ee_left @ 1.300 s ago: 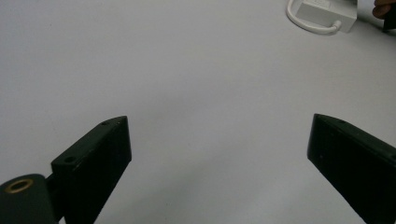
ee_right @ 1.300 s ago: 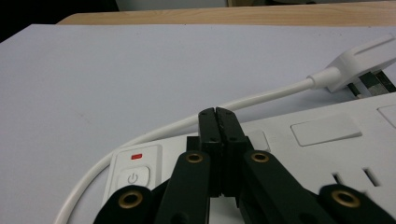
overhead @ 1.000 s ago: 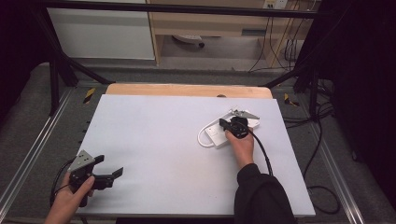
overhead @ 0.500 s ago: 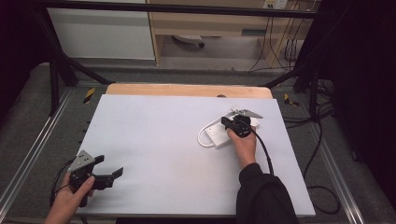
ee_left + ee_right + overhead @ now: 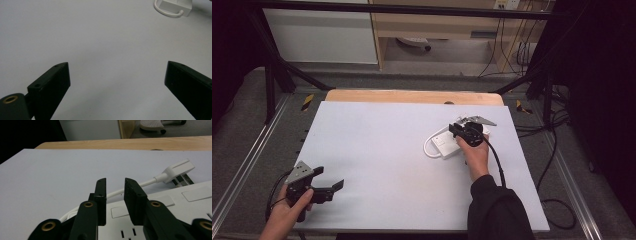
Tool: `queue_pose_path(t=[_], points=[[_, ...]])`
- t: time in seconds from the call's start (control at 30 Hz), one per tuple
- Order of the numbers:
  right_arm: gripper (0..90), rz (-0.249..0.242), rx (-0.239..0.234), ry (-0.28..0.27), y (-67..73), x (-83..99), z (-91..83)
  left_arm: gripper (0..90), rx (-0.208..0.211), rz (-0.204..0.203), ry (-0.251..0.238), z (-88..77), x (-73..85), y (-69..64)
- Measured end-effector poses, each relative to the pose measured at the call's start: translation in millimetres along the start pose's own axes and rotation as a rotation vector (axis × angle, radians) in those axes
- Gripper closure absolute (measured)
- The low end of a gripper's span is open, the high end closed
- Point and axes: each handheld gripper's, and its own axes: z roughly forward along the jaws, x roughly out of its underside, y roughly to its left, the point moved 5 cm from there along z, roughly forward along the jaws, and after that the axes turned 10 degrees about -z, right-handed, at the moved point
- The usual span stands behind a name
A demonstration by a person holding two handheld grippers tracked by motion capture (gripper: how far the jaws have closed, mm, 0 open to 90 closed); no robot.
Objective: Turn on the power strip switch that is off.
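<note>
So there's a white power strip (image 5: pixel 451 144) sitting on the white table top (image 5: pixel 382 150), out toward 2 o'clock from the middle of the board in the high view. Its white cord (image 5: pixel 428 147) loops off the strip's 9 o'clock side. In the right gripper view the cord runs up to a white plug (image 5: pixel 178 170) lying flat on the table just past the strip, prongs pointing to 4 o'clock.

The right gripper (image 5: pixel 458 131) is right over the strip, held by the right hand (image 5: pixel 475 156). Its jaws are nearly closed with just a narrow gap, and nothing is pinched between them; you can see the cord and the strip's sockets behind that gap.

The left gripper (image 5: pixel 337 186) is way off at the 7 o'clock corner of the table, in the left hand (image 5: pixel 287 215). Its jaws are spread wide over bare table, gripping nothing, with the strip far off at 1 o'clock in its own view.
</note>
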Motion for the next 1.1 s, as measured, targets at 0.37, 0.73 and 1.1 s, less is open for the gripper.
queue_pose_path(t=[0.37, 0.73, 1.1], points=[[40.0, 0.065, -0.007, -0.015, -7.3, -6.7, -7.7, 6.4, -0.002, -0.003, 0.002, -0.7, 0.5, 0.9], [14.7, 0.106, -0.025, 0.013, -13.7, -7.2, -12.1, 6.4, -0.002, -0.001, 0.005, -0.5, 0.8, 0.9], [3.4, 0.136, -0.05, 0.0, -17.2, -12.1, -21.2, 6.4, -0.002, -0.005, 0.007, -0.5, 1.3, 1.3]])
